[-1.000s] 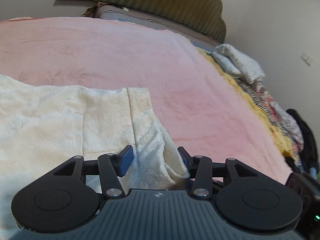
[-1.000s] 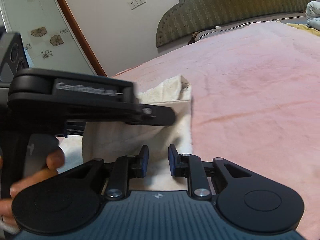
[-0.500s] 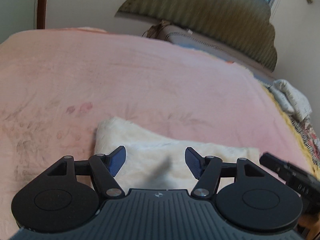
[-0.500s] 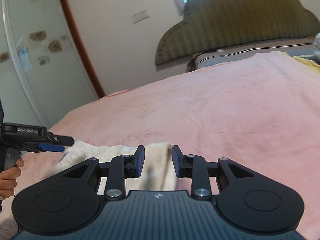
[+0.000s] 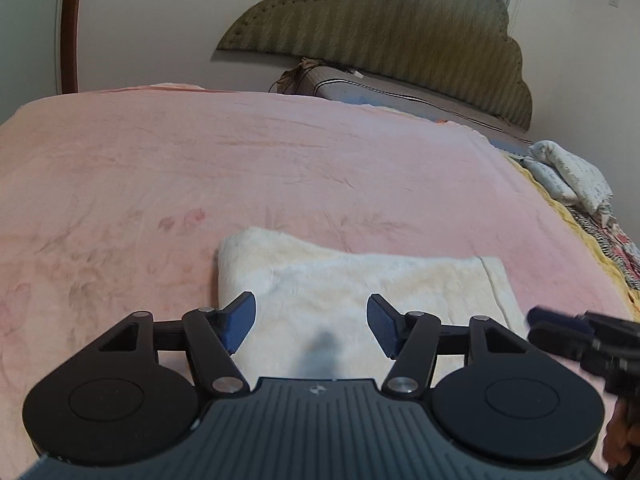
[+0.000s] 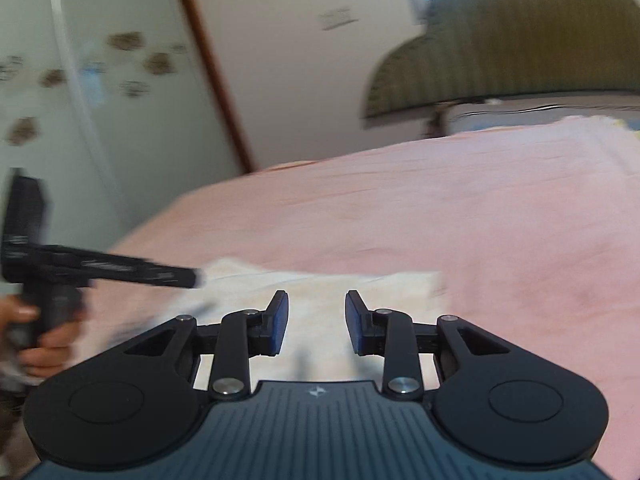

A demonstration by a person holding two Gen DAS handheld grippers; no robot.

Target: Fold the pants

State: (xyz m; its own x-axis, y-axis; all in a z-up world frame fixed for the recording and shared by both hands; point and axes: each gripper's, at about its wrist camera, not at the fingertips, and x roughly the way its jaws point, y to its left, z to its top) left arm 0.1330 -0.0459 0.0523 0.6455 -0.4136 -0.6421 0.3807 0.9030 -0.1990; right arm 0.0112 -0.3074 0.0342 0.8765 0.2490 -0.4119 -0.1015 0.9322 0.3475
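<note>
Left wrist: pants [image 5: 360, 280] lie folded on the bed [image 5: 240, 168], near its foot. My left gripper [image 5: 311, 320], released a second ago, hovers empty; right gripper [image 6: 317, 320] now spread, empty. Fold looks complete.

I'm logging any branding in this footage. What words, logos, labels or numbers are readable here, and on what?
Left gripper side, seen in the right wrist view: light lettering, too blurred to read.
Each gripper body: a small white emblem, a symbol with no letters.
Cream pants, pink blanket, headboard: no text.
Nothing else is legible.
</note>
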